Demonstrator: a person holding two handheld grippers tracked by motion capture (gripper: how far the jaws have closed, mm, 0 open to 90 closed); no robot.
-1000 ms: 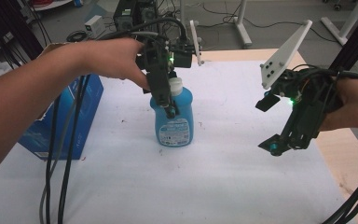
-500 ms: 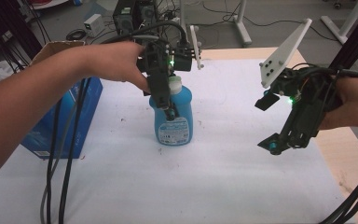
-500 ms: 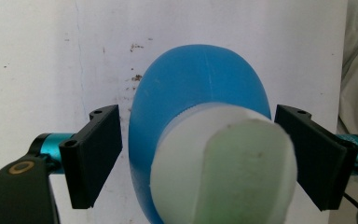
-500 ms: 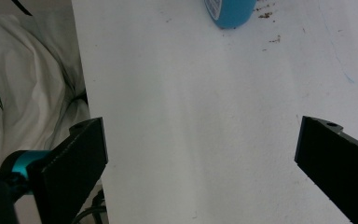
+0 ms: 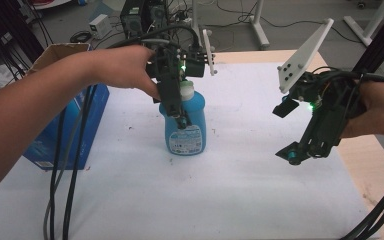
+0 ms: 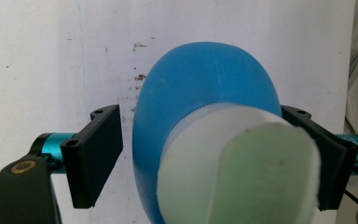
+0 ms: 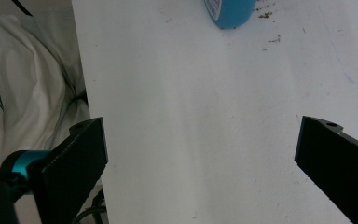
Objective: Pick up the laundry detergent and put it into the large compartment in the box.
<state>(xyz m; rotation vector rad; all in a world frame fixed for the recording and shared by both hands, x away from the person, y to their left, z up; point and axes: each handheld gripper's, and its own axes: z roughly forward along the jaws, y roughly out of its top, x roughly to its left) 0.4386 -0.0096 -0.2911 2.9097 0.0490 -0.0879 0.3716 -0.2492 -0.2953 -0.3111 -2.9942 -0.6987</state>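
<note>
High view looking down from above, both gripper views close over the table, all sharing the blue bottle (image 5: pixel 184 127).

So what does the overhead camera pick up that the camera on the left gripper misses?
The high view alone takes in the blue box at the table's left, the right gripper with open jaws over the white sheet, and the bottle's label. The left gripper view alone looks down onto the white cap's flat top, with a gap between one jaw and the bottle. Both share the blue bottle with the left gripper astride it.
</note>
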